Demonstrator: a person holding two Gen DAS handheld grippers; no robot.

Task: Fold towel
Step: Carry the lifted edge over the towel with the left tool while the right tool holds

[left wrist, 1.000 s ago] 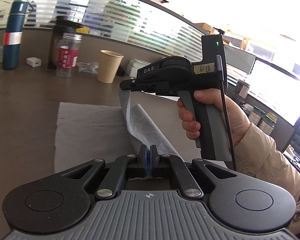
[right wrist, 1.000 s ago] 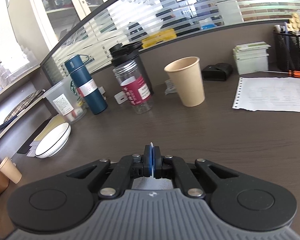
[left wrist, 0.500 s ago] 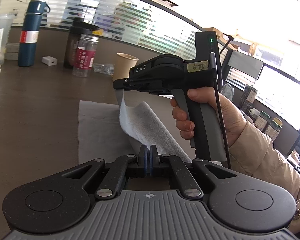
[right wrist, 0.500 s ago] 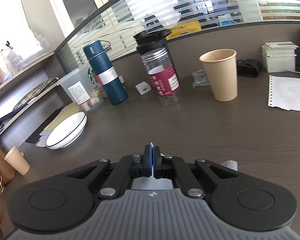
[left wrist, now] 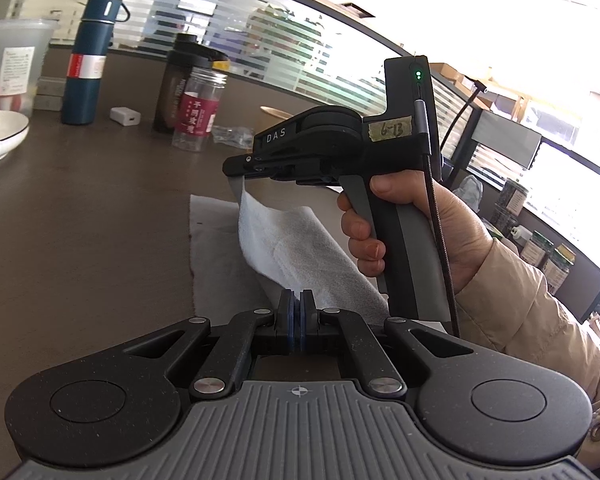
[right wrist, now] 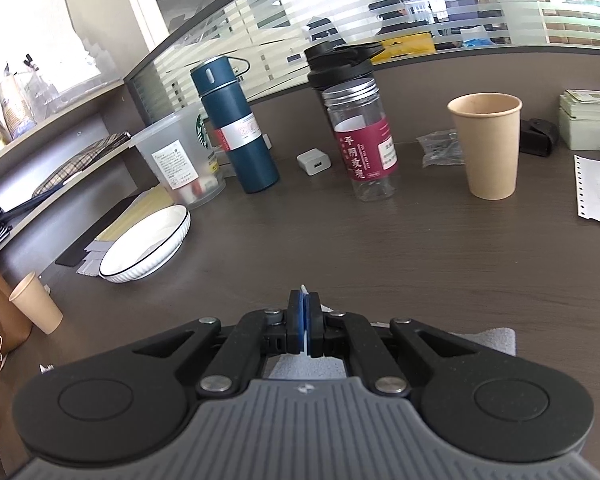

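Towel (left wrist: pixel 296 240) lifted off desk (left wrist: pixel 80 208) | left tongs (left wrist: pixel 299 312) clamped on towel | right tongs (right wrist: pixel 305 322) clamped on towel

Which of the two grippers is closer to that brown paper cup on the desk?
The right. In the left wrist view the right gripper is raised, pinching a towel corner just in front of the paper cup. The left gripper pinches the towel's near edge, farther back.
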